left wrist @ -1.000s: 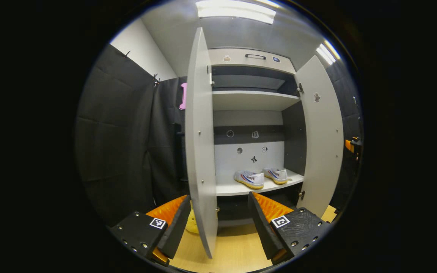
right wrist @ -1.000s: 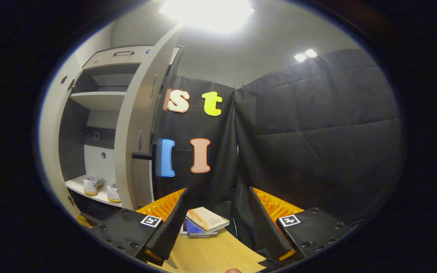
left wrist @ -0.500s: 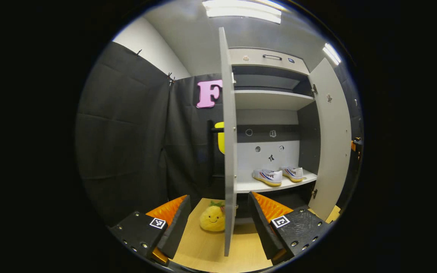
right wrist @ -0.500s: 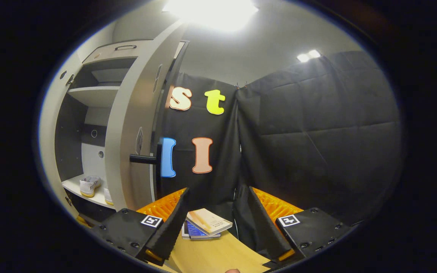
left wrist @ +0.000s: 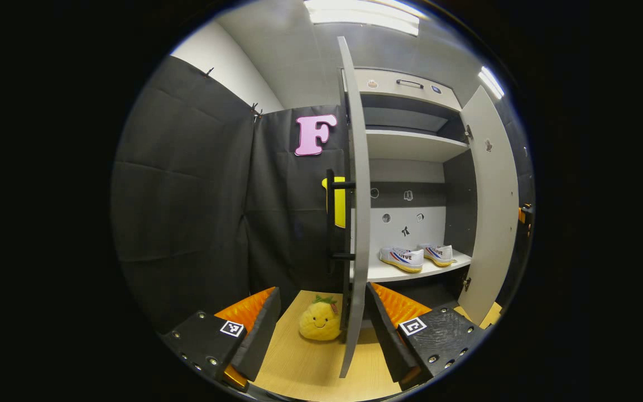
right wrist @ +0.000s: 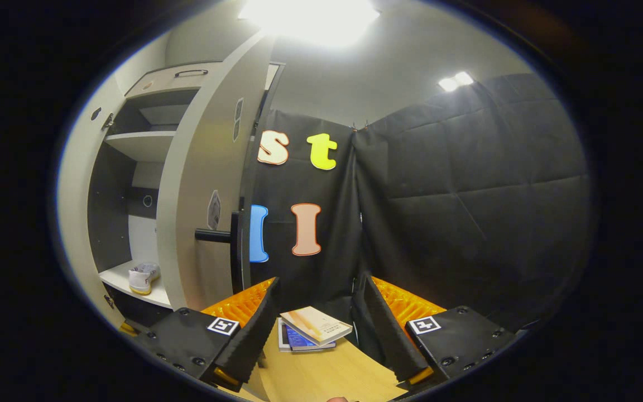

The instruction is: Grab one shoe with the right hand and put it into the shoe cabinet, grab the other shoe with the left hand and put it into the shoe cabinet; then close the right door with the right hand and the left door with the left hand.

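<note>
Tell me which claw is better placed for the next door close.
Right, probably. Both shoes sit on the shelf, both doors open. The right claw is open beside the right door, near its handle. The left claw, also open, straddles the left door edge-on.

A yellow plush toy (left wrist: 320, 320) with a smiling face and a green tuft on top sits on the pale wooden floor (left wrist: 305, 368). In the right gripper view, a small stack of books (right wrist: 310, 330) lies on the same kind of wooden floor (right wrist: 321, 379) at the foot of the black cloth wall (right wrist: 466, 212); the top book is tan and tilted across a blue-covered one beneath it. Bright ceiling lights (left wrist: 363, 11) glow overhead, above a grey ceiling (left wrist: 299, 50).
</note>
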`<act>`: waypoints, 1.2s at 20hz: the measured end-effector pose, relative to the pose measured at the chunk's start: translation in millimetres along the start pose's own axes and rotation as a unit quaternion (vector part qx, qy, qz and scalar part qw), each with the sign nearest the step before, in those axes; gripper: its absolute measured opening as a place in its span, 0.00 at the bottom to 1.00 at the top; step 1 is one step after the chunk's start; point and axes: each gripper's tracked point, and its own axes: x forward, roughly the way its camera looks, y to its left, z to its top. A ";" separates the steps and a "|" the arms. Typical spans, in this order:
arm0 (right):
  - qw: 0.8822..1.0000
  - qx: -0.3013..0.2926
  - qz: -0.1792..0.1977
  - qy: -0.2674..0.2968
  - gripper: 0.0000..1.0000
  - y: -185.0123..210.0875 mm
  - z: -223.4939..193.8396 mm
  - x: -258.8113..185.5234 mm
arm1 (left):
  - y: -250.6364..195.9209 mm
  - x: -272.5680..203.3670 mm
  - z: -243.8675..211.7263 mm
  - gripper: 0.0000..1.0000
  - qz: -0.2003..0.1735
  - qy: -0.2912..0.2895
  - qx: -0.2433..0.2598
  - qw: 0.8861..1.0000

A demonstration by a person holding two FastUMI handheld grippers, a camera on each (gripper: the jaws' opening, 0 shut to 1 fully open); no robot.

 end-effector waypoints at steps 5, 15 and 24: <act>1.000 0.000 0.016 0.000 0.95 21.7 0.8 -7.6 | 11.9 3.0 -2.6 0.82 0.002 0.003 -0.005 1.000; 0.994 -0.001 0.106 -0.008 0.95 92.2 1.4 -7.7 | 25.3 2.8 -12.2 0.82 0.021 0.010 -0.012 1.000; 0.984 -0.003 0.180 -0.014 0.95 166.1 1.3 9.2 | 56.5 -20.3 -19.1 0.82 0.068 0.016 -0.020 0.997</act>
